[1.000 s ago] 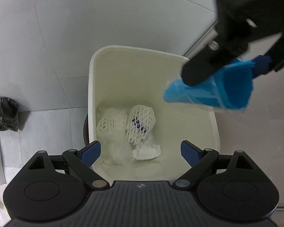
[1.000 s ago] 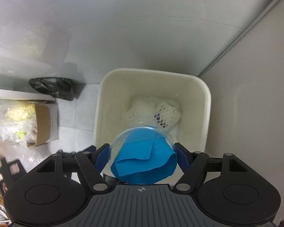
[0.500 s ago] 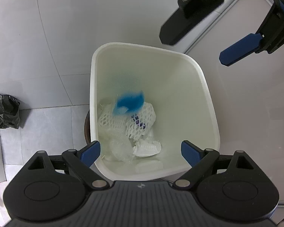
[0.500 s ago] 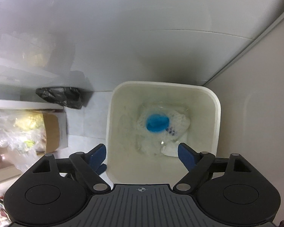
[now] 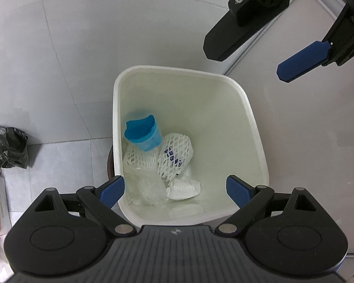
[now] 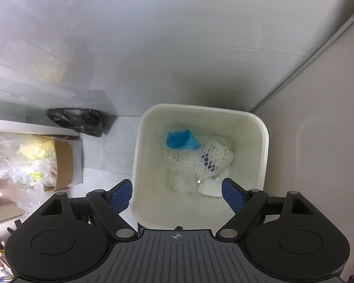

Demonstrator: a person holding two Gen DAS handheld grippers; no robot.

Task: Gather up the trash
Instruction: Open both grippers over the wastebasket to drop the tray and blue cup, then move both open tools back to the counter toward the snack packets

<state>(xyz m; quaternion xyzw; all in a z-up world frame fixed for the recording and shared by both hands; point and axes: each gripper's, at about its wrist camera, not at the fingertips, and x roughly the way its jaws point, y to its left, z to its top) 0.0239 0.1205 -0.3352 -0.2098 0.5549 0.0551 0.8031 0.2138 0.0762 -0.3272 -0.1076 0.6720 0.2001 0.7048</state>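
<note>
A white square trash bin (image 5: 259,141) (image 6: 264,141) stands on the tiled floor below both grippers. Inside it a clear plastic cup with blue paper (image 5: 143,135) (image 6: 181,140) lies on its side on white foam fruit nets (image 5: 174,154) (image 6: 200,159) and clear plastic scraps (image 5: 151,189). My left gripper (image 5: 175,191) hangs open over the bin's near rim, nothing between its fingers. My right gripper (image 6: 176,192) is open and empty, pointing straight down above the bin; it also shows high at the top right in the left wrist view (image 5: 262,49).
A crumpled black bag (image 5: 6,147) (image 6: 76,120) lies on the floor left of the bin. A cardboard box with plastic wrap (image 6: 47,162) sits further left. A pale cabinet panel (image 6: 318,141) runs along the bin's right side.
The right gripper opened and let go of the blue-filled cup, which fell into the bin and came to rest on the foam nets. The right gripper then rose higher.
</note>
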